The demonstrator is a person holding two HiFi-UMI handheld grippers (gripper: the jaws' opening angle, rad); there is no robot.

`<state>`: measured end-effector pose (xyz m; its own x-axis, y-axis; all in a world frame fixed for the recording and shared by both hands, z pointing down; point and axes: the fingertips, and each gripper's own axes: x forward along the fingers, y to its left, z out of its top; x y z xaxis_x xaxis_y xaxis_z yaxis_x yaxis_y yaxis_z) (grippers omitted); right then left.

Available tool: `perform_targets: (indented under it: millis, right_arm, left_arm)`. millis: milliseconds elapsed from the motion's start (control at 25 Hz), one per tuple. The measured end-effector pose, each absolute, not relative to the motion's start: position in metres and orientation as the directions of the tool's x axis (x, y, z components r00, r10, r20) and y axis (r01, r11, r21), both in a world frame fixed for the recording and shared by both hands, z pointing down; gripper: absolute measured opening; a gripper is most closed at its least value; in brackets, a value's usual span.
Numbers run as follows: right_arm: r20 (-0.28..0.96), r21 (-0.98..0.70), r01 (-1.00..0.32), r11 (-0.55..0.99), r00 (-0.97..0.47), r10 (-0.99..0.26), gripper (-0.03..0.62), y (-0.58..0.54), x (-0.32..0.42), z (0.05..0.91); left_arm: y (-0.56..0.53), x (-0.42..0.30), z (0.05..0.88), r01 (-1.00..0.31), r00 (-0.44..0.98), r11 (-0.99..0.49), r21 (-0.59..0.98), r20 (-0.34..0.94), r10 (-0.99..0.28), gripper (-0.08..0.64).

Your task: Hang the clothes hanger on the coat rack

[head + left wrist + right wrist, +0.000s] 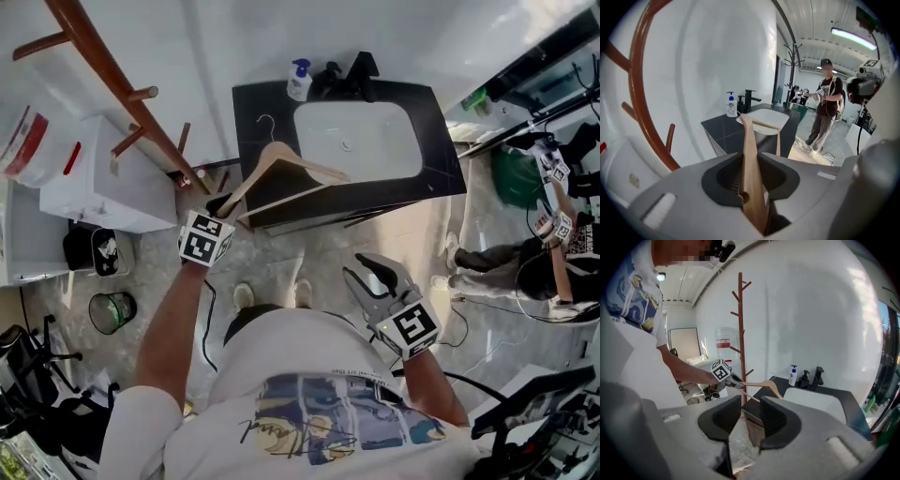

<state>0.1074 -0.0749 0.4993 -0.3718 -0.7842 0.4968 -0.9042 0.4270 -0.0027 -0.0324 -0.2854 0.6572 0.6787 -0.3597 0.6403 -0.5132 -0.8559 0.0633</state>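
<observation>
Two dangers seem to me the main ones, and both begin with the coat rack [111, 82], the tall brown pole that stands off to the left of the jaws of the left gripper [752, 187] and reaches above them. Its pegs [142, 94] are short and slanted, so the approach must be accurate; a hard push against the pole could rock it, I think. Ahead of those jaws and lower is the black counter [441, 150] with a white sink [375, 150] — the far end of the wooden hanger [286, 173] could knock on its edge if the hand swings low. This hanger is held by the tip of one arm only, and its length runs straight forward out of the jaws. The left gripper is closed about halfway on that arm, pressing it from both sides. With a grip so near the end, the hanger may pivot or slip. The right gripper [749, 420] has its jaws apart with nothing between them, so it gives no support. Smallest is the wire hook [269, 127], far beyond the left jaws — if it faces the wrong way at the peg, it will miss
</observation>
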Motion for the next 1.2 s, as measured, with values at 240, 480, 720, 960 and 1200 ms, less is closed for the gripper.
perform_targets:
  millis: [240,480,720,960,1200]
  right_arm:
    - [0.493,-0.011,-0.880,0.475,-0.417,-0.763,0.123,-0.080,0.114,0.501]
    - [0.479,-0.009,-0.852,0.523,-0.463,-0.746,0.123,-0.090,0.110,0.498]
    - [0.481,-0.006,-0.837,0.547,-0.482,-0.733,0.123,-0.093,0.118,0.499]
    - [0.449,-0.001,-0.804,0.594,-0.531,-0.719,0.123,-0.104,0.111,0.497]
    - [0.435,-0.016,-0.771,0.636,-0.579,-0.690,0.123,-0.107,0.099,0.494]
  left_arm:
    - [-0.288,-0.029,0.616,-0.544,0.695,-0.839,0.024,0.572,-0.435,0.091]
    - [-0.286,-0.023,0.582,-0.561,0.725,-0.828,0.024,0.498,-0.476,0.084]
    - [-0.286,-0.019,0.542,-0.561,0.743,-0.828,-0.020,0.429,-0.514,0.051]
    - [-0.282,-0.028,0.502,-0.574,0.757,-0.818,-0.030,0.361,-0.544,0.051]
    - [-0.270,-0.045,0.433,-0.580,0.778,-0.814,-0.034,0.270,-0.566,0.051]
